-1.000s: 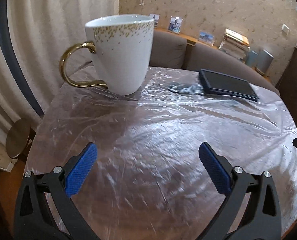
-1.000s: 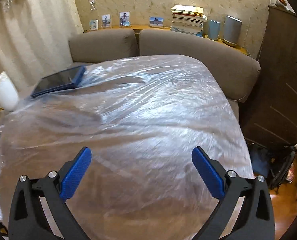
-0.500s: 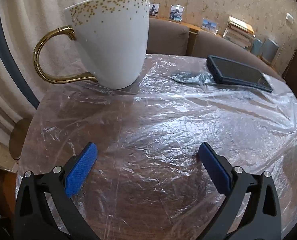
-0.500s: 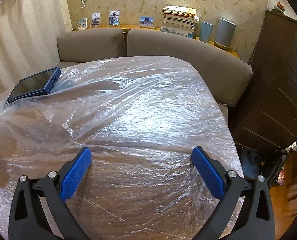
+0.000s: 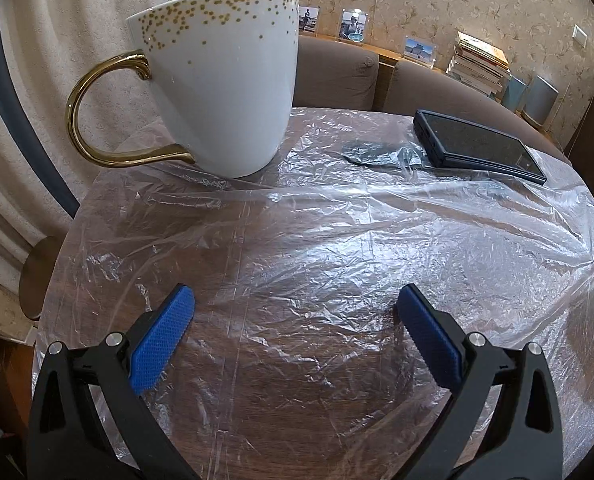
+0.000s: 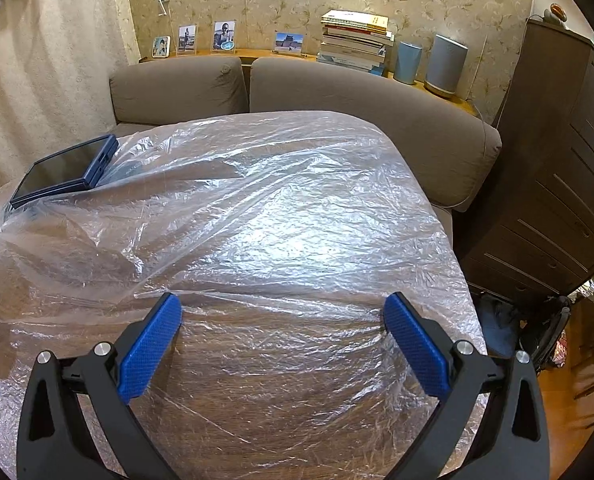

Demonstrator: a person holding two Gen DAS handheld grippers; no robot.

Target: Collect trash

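A crinkled clear plastic sheet point(image 5: 337, 240) point(image 6: 281, 232) covers the round wooden table. A small crumpled grey-green wrapper point(image 5: 381, 154) lies on it beside a dark blue tablet point(image 5: 477, 146) point(image 6: 65, 170). My left gripper point(image 5: 295, 322) hangs open low over the near part of the sheet, with nothing between its blue pads. A white mug with gold dots and a gold handle point(image 5: 221, 80) stands close ahead of it, to the left. Over the sheet's right half my right gripper point(image 6: 283, 326) is open too and holds nothing.
A brown sofa point(image 6: 369, 120) curves round the far side of the table. Behind it a ledge carries photo frames, a stack of books point(image 6: 355, 40) and two speakers. A dark cabinet point(image 6: 557, 184) stands at the right, a curtain point(image 5: 37, 80) at the left.
My left gripper has moved in towards the mug, which now looms larger. The right gripper has turned to the right, so the tablet and mug slid toward the left edge of its view.
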